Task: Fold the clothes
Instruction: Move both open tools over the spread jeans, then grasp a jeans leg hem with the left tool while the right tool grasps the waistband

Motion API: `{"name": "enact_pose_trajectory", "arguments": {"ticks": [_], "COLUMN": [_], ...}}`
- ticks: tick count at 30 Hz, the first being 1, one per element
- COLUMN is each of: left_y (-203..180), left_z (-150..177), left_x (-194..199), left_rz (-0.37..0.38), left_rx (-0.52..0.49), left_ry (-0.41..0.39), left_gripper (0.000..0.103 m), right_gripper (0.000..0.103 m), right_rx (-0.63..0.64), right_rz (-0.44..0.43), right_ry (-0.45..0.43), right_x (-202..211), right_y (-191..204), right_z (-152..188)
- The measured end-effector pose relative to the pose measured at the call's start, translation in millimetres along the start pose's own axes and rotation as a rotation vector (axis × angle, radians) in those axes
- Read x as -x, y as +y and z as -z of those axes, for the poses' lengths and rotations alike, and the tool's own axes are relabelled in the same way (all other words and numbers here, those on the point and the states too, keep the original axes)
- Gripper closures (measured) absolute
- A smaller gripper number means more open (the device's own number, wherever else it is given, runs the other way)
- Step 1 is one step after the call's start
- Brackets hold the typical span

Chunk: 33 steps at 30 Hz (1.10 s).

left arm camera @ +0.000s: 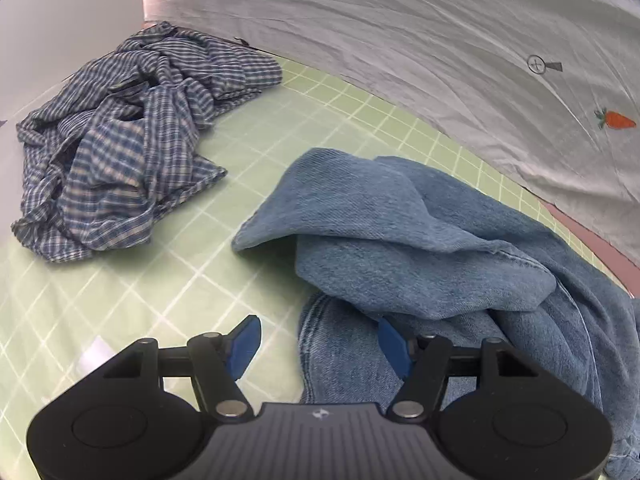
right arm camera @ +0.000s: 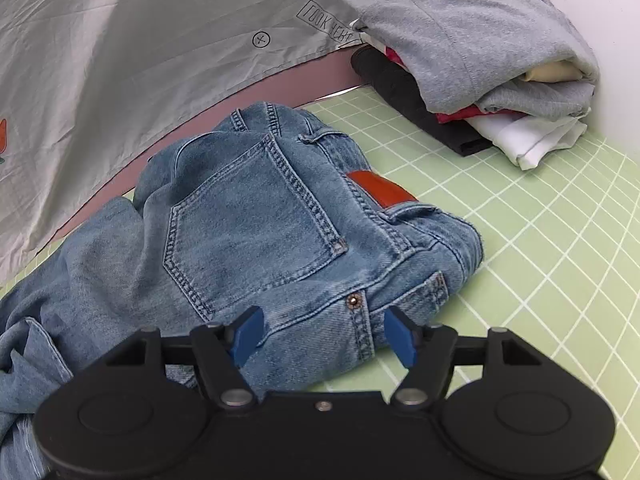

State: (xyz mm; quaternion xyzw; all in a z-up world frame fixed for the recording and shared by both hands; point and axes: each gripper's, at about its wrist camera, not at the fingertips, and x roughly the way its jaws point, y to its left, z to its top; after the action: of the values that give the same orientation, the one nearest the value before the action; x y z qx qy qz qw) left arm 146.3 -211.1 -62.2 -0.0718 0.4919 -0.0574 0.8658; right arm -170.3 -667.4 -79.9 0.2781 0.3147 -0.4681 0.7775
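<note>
1. The jeans (right arm camera: 256, 220) lie in a loose heap on the green gridded surface (right arm camera: 540, 240), directly ahead of and partly beneath both tools. The waistband end, with back pocket (right arm camera: 252, 216) and orange-red patch (right arm camera: 380, 190), faces the right tool; a folded-over leg panel (left arm camera: 400, 232) faces the left tool.

2. The right tool (right arm camera: 323, 334) stands open, jaws spread either side of the riveted side seam near the waistband. Denim sits between the blue pads but is not pinched.

3. The left tool (left arm camera: 318, 344) is likewise open. Its right-hand pad rests at or just over a hem-like curved edge of denim; its left-hand pad hangs above bare surface. Nothing is gripped.

4. Judgement on the step in hand: the garment is not yet spread, so the work appears to be taking hold for straightening before any fold. To do it well, each tool should close on a firm edge (waistband or seam on the right, hem on the left), catching one intended thickness and not a bunched wad, then draw apart to pull the legs flat.

5. Risk: the heap is layered, and a blind pinch may catch a lower fold and drag the pile.

6. Surroundings: a crumpled checked shirt (left arm camera: 124, 140) lies ahead and to the left of the left tool, well apart from the jeans. A stack of folded clothes (right arm camera: 480, 76) sits ahead and right of the right tool. A grey printed sheet (left arm camera: 420, 48) hangs behind.
</note>
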Motion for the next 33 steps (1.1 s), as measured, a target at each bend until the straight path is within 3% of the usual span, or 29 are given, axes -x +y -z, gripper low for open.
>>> {"name": "enact_pose_trajectory", "arguments": {"ticks": [7, 13, 24, 29, 33], "left_y": [3.0, -9.5, -20.7, -25.5, -27.7], "left_z": [-37.7, -61.3, -22.6, -0.8, 18.7], "left_x": [-1.0, -25.7, -43.2, -44.4, -45.8], "left_rz": [-0.008, 0.004, 0.0, -0.013, -0.021], "left_rx": [0.061, 0.114, 0.002, -0.067, -0.109], "left_ry": [-0.096, -0.071, 0.039, 0.085, 0.126], "left_gripper": [0.027, 0.025, 0.023, 0.023, 0.023], "right_gripper": [0.027, 0.025, 0.025, 0.022, 0.018], "right_rx": [0.096, 0.096, 0.103, 0.02, -0.078], "right_rz": [-0.003, 0.019, 0.047, 0.135, 0.169], "right_ry": [-0.065, -0.063, 0.009, -0.036, -0.007], "right_x": [-14.8, -41.5, -30.3, -10.7, -14.0], "right_y": [21.1, 34.8, 35.4, 20.0, -3.3], "right_z": [-39.9, -68.7, -11.9, 5.5, 10.5]}}
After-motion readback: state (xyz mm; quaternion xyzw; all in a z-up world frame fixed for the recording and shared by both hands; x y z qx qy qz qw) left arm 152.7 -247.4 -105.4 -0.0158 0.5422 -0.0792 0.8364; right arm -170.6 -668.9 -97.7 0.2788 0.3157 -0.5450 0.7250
